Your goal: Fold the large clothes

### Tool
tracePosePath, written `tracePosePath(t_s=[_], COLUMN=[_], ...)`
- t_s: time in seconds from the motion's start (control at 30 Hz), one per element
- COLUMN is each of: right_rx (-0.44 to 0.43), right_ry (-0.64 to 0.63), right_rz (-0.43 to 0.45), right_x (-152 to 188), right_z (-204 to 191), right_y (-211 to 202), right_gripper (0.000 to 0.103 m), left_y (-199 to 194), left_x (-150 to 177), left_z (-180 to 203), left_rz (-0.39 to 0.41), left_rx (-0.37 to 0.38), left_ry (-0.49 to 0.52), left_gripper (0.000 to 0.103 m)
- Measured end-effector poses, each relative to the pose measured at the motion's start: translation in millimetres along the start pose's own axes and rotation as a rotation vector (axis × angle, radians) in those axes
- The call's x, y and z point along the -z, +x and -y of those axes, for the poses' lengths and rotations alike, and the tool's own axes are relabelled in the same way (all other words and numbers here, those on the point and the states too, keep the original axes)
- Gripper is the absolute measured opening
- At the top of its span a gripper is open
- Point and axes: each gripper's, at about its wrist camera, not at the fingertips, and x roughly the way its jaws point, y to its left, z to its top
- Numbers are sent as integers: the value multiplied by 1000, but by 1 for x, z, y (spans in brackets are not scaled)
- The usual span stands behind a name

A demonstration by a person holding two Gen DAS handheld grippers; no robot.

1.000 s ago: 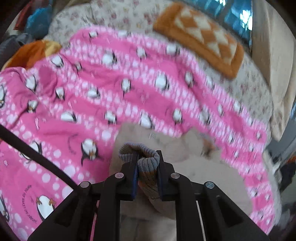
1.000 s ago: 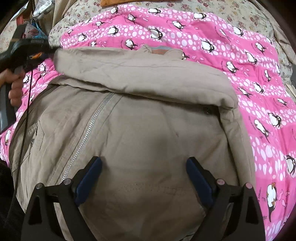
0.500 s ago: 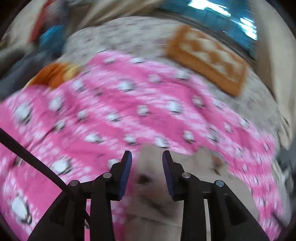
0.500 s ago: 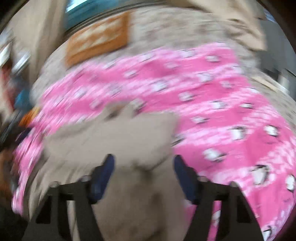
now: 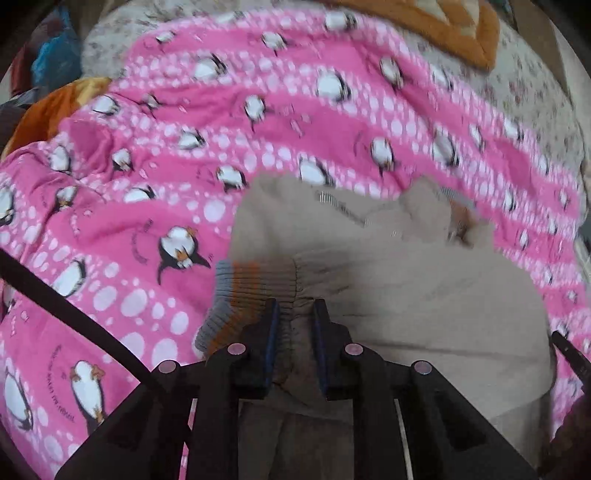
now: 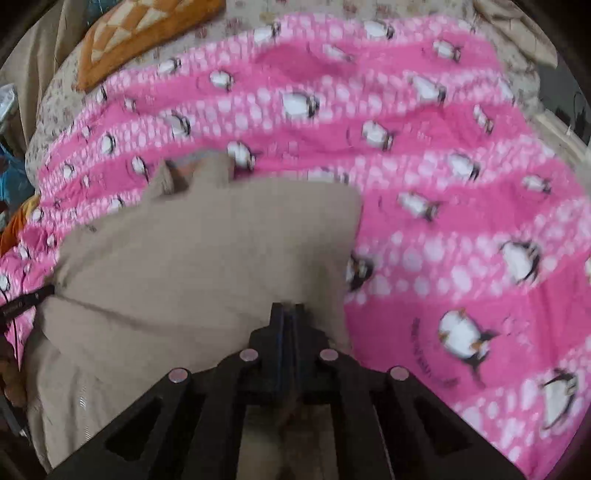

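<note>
A floral bedspread [image 5: 524, 92] covers the bed, and over most of it lies a pink penguin-print blanket [image 5: 140, 229] dotted with white spots. On the blanket, toward the near side in both wrist views, rests the beige jacket [image 5: 424, 288], bunched and partly folded, its collar end toward the far side with a short run of zipper [image 5: 340, 206] showing there. An orange and cream checked cushion [image 6: 140, 29] lies on the bedspread beyond the blanket's far edge. A ribbed sleeve cuff [image 5: 240, 291], grey with orange bands, sticks out to the left of the left gripper [image 5: 293, 314]; its jaws have just closed, narrow but not touching, and pinch the gathered beige fabric where the sleeve meets the cuff. The right gripper [image 6: 287, 314] has just been closing too, and its jaws now stand pressed nearly together at the jacket's near right edge with a thin fold of the beige cloth caught between them. At the left edge of the right wrist view, a dark tip of the other tool [image 6: 26, 301] meets the jacket's side.
</note>
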Motion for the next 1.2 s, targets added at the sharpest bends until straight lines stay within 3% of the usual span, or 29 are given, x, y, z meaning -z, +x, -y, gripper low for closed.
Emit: tracePosePath(t_s=[0.1, 0.2, 0.23, 0.3, 0.37, 0.4, 0.5, 0.6, 0.73, 0.9, 1.07, 1.2], right_rx=[34, 50, 57, 73, 108, 110, 76, 89, 79, 63, 30, -30], right_ry=[-15, -21, -15, -16, 2, 15, 46, 2, -11, -29, -33, 9], right_rz=[138, 150, 126, 58, -101, -140, -129, -125, -127, -125, -106, -103], right_x=[-20, -42, -47, -51, -42, -35, -36, -34, -37, -34, -31, -27], right_z=[-9, -18, -19, -15, -1, 6, 13, 7, 5, 2, 1, 14], right_y=[-14, 2, 16, 43, 88, 97, 98, 98, 97, 96, 90, 81], right_gripper=[2, 2, 2, 3, 7, 7, 8, 12, 18, 26, 38, 42], left_y=[-28, -37, -33, -2, 26, 38, 36, 40, 45, 50, 51, 52], left_x=[-4, -7, -9, -6, -3, -2, -7, -7, -1, 1, 0, 1], left_z=[13, 29, 33, 41, 39, 36, 35, 35, 52, 64, 61, 60], left_rz=[153, 239, 227, 103, -9, -46, -30, -28, -28, -36, -37, -37], left_rx=[14, -2, -2, -22, -56, -56, -68, -47, -81, -135, -104, -75], left_ry=[25, 100, 117, 151, 132, 115, 100, 91, 173, 232, 216, 213], left_gripper=[1, 5, 10, 11, 11, 11, 14, 26, 46, 52, 60, 66])
